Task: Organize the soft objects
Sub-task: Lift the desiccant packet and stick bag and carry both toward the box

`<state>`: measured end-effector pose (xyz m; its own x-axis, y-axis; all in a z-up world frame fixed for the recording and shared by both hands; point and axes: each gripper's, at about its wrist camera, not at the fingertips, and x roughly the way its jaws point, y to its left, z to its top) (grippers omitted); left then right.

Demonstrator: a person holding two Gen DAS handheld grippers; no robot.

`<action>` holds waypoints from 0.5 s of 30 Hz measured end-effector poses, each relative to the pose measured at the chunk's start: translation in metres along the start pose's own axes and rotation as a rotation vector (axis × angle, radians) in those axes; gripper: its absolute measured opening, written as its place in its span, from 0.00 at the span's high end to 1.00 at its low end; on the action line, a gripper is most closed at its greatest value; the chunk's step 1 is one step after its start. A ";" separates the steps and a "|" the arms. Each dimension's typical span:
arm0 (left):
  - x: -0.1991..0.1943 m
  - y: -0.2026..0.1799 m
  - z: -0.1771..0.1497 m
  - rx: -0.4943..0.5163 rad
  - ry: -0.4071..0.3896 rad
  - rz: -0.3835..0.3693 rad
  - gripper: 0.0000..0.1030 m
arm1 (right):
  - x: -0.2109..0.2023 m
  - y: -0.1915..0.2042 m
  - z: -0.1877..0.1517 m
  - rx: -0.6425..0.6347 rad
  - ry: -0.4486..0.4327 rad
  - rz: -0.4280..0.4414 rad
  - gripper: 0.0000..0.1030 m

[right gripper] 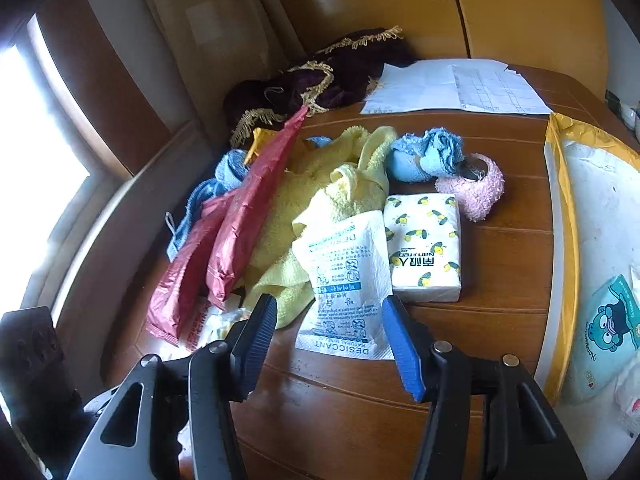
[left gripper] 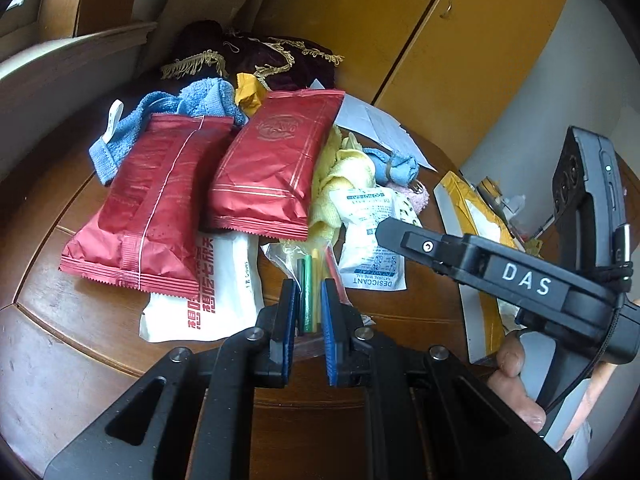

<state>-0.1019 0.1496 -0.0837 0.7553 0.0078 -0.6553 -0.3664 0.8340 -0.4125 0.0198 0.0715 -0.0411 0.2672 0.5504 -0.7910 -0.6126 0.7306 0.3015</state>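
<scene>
While the desiccant packet (right gripper: 347,284) lies flat on the wooden table (right gripper: 500,280), its near end sits between the wide-open, empty fingers of the right gripper (right gripper: 330,336). Just beyond it lie a yellow towel (right gripper: 320,184) and a tissue pack (right gripper: 426,246). Leftward, the left gripper (left gripper: 309,312) stands nearly closed around a clear bag of coloured sticks (left gripper: 312,272), with two red pouches (left gripper: 276,164) beyond.

The left black hand-held gripper (left gripper: 308,304) with blue ribbed pads points toward twelve o'clock, its two fingers drawn close with only a narrow gap between them. The right black hand-held gripper (right gripper: 328,328) has its fingers spread wide apart. In the left wrist view it reaches in from three o'clock, gripped by a bare hand (left gripper: 516,384) at four o'clock.
</scene>
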 end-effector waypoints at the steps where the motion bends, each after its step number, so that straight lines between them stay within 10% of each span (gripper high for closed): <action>1: 0.000 0.002 0.001 -0.009 0.002 -0.007 0.91 | 0.005 -0.002 0.001 0.011 0.011 -0.015 0.44; 15: 0.001 -0.002 -0.001 0.020 -0.003 -0.010 0.90 | -0.016 -0.007 -0.013 0.032 -0.044 0.062 0.73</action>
<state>-0.1005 0.1479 -0.0843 0.7603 0.0010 -0.6496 -0.3480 0.8451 -0.4059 0.0105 0.0523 -0.0377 0.2626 0.6117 -0.7462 -0.6050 0.7068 0.3666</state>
